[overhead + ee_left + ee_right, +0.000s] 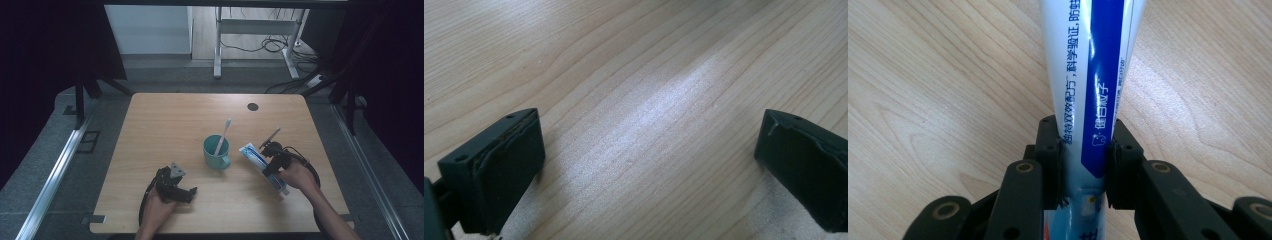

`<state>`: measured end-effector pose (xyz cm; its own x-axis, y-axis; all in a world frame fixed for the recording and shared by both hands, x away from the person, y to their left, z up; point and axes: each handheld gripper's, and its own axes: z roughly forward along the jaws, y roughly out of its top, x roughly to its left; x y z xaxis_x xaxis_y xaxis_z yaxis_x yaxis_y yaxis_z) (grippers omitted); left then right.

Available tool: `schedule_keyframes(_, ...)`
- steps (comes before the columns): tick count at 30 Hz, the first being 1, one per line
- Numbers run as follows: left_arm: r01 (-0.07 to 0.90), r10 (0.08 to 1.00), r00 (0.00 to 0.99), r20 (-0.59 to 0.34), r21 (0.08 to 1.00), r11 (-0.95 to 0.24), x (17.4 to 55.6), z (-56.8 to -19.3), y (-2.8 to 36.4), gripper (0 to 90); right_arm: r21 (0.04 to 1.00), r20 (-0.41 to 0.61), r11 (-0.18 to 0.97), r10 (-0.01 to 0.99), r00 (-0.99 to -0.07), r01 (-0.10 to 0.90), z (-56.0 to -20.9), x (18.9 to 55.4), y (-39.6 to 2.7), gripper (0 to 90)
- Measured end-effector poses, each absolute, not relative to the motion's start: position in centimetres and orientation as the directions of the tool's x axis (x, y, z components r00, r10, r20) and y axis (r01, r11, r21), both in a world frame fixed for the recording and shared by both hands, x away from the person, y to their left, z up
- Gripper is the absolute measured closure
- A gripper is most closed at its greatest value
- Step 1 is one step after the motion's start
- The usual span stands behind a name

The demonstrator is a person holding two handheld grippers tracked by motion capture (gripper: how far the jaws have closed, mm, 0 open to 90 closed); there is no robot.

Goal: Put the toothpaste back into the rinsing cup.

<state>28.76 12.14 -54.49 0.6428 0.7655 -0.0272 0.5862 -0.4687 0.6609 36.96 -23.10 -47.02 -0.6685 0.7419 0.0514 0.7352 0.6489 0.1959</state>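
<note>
Toothpaste tube (1091,85) in right hand-held gripper (1084,150)

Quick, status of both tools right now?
Left tool: open, nothing between its jaws, resting low over the table.
Right tool: shut on the toothpaste tube.

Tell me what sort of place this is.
Probably a lab or recording setup rather than a bathroom: a bare wooden table ringed by dark curtains, with loose cables on the floor beyond. Set on it like props are a green mug holding a toothbrush, and a toothpaste tube.
</note>
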Motion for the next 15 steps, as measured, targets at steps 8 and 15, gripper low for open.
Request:
schedule_keyframes(8,0.586,0.765,0.643,-0.027,0.661,-0.469,28.8,-54.5,12.1,0.0,0.261,0.055,0.64,0.738,-0.673,0.723,-46.0,36.5,-23.6,71.7)
schedule_keyframes(15,0.586,0.765,0.643,-0.027,0.661,-0.469,28.8,-54.5,12.1,0.0,0.335,0.054,0.63,0.73,-0.682,0.701,-45.3,35.9,-24.0,71.7)
